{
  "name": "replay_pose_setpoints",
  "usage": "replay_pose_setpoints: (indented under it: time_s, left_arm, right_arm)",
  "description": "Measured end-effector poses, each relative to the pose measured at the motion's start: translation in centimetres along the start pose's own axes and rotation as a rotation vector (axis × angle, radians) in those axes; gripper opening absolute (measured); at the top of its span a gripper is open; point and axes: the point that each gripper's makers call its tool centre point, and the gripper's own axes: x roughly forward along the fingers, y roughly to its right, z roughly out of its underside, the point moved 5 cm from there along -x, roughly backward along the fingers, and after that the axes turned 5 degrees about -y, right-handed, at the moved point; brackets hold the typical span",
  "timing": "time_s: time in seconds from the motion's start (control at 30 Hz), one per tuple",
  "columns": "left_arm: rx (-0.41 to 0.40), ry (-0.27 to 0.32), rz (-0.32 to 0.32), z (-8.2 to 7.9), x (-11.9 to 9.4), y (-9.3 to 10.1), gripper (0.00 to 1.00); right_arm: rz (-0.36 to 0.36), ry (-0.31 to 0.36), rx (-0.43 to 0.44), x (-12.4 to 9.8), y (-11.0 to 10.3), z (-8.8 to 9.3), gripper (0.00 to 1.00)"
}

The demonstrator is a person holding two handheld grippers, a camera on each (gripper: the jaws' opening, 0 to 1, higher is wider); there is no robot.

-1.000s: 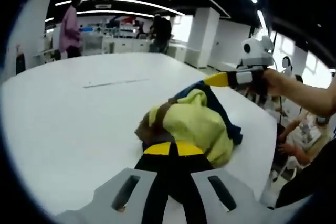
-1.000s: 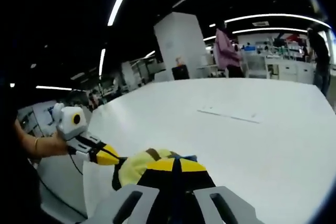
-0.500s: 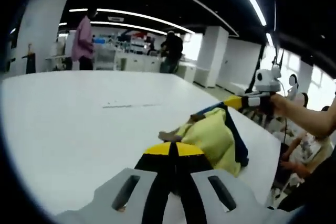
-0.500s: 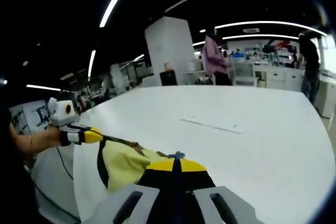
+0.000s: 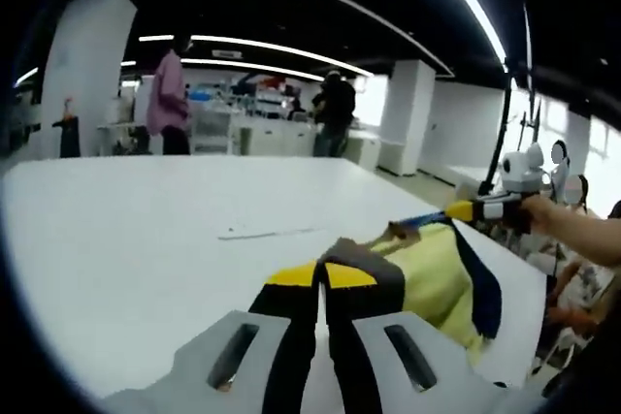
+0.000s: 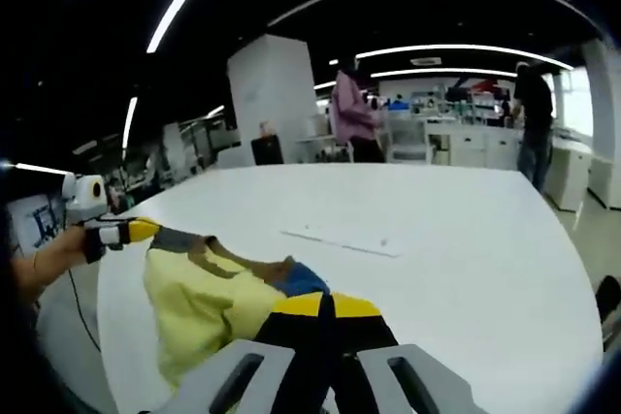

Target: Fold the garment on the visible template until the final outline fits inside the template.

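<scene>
Garment (image 5: 437,278) is a yellow top w/ navy trim and a brown collar band, held stretched between the two grippers above the near edge of the white table (image 5: 126,239). Left gripper view: left gripper (image 5: 321,276) has its yellow-tipped jaws pressed together, clamped on the brown collar edge; cloth runs from there out to the right gripper (image 5: 456,210), seen at the right w/ a person's hand (image 5: 548,215) behind it, its yellow tips pinching the far corner of the garment. Right gripper view: right gripper (image 6: 325,305) jaws shut on a navy bit of fabric, yellow body of the garment (image 6: 209,302) spreading left toward the left gripper (image 6: 136,230), which grips the other end by the brown-grey band. Thin outline of the template (image 6: 340,239) lies flat on the table, well apart from the garment, nearer mid-table; also seen in the left gripper view as a faint line (image 5: 267,234). Bkgd: person in pink top (image 5: 170,94) and person in dark clothes (image 5: 335,123) standing past the table's far side, white pillar (image 6: 267,99), ceiling light strips (image 5: 466,2).
</scene>
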Motion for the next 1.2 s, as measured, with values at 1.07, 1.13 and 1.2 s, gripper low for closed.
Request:
replay_pose_setpoints:
  time_s: [1.07,1.13,1.2]
  left_arm:
    - [-0.109,-0.203,-0.144,5.9,14.8,-7.7,0.00]
    - [-0.098,-0.219,-0.150,6.2,15.1,-7.8,0.00]
    - [-0.095,-0.222,-0.155,6.2,15.4,-8.0,0.00]
  right_arm:
    - [0.208,-0.102,0.212,12.8,9.1,4.1,0.00]
    - [0.211,-0.111,0.215,13.0,9.1,4.3,0.00]
    - [0.215,-0.117,0.204,13.1,9.1,4.3,0.00]
